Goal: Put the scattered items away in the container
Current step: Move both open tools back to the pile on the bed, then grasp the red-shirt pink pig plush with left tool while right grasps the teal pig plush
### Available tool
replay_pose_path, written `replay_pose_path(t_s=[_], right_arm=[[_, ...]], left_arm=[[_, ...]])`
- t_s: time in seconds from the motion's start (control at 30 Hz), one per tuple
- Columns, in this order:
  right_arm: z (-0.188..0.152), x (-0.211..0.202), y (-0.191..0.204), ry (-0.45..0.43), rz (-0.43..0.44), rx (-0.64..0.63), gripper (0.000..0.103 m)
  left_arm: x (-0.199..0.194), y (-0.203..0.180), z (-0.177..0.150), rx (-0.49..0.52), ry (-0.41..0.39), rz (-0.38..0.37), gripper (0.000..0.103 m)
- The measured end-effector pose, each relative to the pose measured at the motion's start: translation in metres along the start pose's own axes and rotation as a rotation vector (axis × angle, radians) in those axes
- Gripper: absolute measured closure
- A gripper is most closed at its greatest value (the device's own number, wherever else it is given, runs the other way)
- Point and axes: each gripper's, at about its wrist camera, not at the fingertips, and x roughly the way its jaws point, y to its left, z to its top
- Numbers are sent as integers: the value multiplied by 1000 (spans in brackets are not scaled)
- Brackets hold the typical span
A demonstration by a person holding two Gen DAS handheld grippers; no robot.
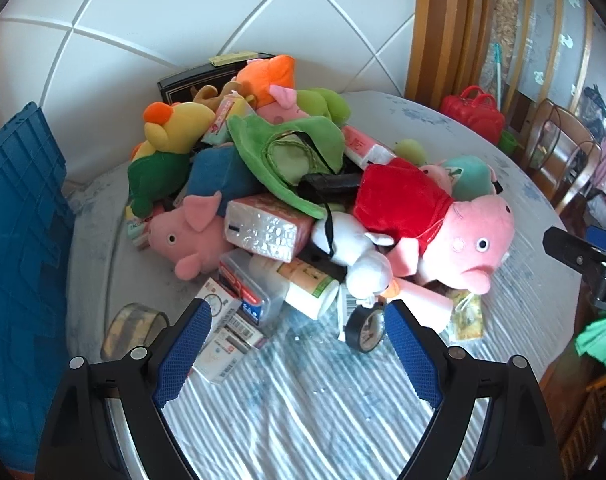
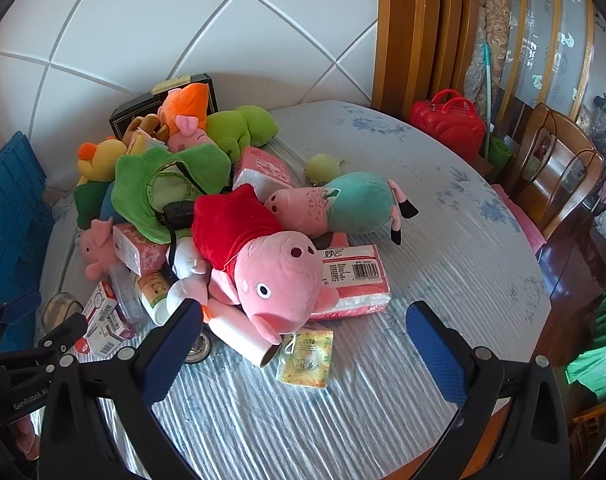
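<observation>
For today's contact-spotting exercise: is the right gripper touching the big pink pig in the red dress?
Apart. In the right wrist view, the right gripper is open, and striped tablecloth shows between its fingers; the pig lies beyond them, untouched.

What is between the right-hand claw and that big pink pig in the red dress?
Nothing visible. The right gripper is open, and only bare striped tablecloth lies between its fingers. The pig in the red dress sits on top at the pile's near edge, uncovered; a yellow packet lies beside its snout.
</observation>
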Motion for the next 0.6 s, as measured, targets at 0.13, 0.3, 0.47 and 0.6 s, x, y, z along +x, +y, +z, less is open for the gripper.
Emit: replay_pose_path(t_s=[0.13,0.3,0.47,0.6], right_arm=[[16,10,-17,-7,16,-5,2],[49,33,-57,-38,44,-68,3],[75,72,-108,21,118,-201,3],[93,93,-135,61,169,-310,3]], left_arm=[[16,-17,3,0,40,8,14],[30,-52,23,-72,7,40,14],[55,-106,56,-210,10,116,14],[65,-144,70,-302,57,160,14]])
